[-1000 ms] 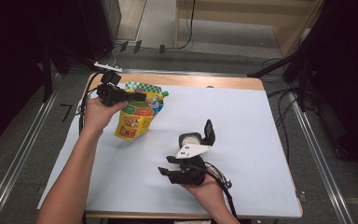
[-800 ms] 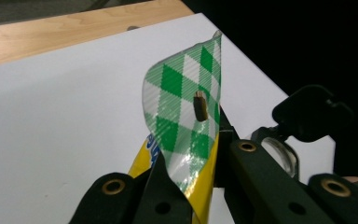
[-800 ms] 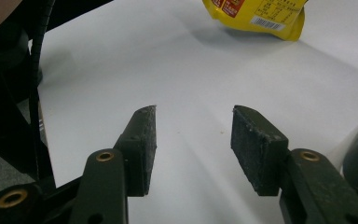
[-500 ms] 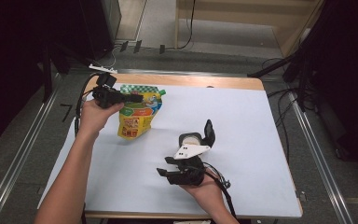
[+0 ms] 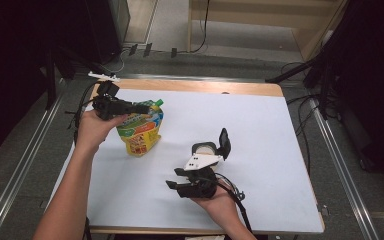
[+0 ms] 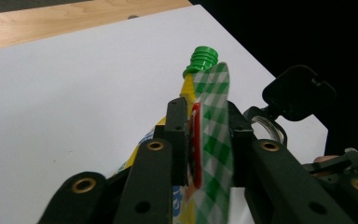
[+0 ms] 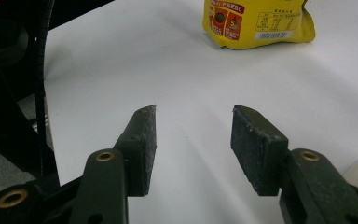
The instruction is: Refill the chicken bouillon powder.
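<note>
Item: spouted pouch (image 5: pixel 140 132), yellow laminated film with a green-and-white checked top panel and a ribbed green screw cap (image 6: pixel 203 57); stood on its gusseted base at the far left of the white table sheet (image 5: pixel 260 120), top leaning toward the left hand. Held by the left gripper (image 6: pixel 209 140), both black jaws pressed flat against the checked top seam just below the cap, film pinched between them. Judged light to moderate in weight, soft and yielding in the body, likely to sag or swing if lifted from one corner; film glossy and probably slippery, so the flat sealed top edge or the rigid spout neck judged the surest places to take hold, the bulging belly the poorest. Cap hard plastic, ridged, small. Lower back panel printed with red blocks, a table of small text and a barcode, seen beyond the right gripper (image 7: pixel 193 140). Right gripper held low over the near centre of the table, well apart from the pouch, jaws spread wide with nothing between them; pads (image 7: pixel 142 144) dark, rough-grained, worn at the edges. Grey three-cornered plate (image 5: pixel 202 161) carried on top of it. Table sheet matt, smooth, white, over a pale wooden board (image 5: pixel 190 86) exposed along the far edge.
</note>
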The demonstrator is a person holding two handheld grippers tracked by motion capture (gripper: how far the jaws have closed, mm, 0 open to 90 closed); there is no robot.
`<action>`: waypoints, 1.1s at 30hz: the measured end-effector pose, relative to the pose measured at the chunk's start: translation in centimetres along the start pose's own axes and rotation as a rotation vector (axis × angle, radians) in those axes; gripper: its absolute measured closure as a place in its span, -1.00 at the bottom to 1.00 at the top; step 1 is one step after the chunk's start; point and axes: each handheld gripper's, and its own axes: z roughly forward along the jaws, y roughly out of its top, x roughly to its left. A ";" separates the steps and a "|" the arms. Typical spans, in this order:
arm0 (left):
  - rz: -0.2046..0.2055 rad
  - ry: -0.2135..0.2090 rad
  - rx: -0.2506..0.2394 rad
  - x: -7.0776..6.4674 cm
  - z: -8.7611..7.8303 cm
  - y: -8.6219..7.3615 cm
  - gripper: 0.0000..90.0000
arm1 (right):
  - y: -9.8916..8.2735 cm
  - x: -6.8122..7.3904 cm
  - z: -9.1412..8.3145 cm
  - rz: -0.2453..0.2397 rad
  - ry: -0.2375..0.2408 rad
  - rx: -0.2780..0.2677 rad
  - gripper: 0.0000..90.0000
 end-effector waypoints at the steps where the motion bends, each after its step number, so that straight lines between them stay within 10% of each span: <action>1: 0.000 0.000 0.000 0.0 0.0 0.0 0.68 | 0.0 0.0 0.0 0.000 0.000 0.000 0.15; 33: -0.086 0.070 -0.058 -1.0 -5.5 0.2 0.29 | 0.0 -0.1 0.0 -0.005 0.006 0.007 0.15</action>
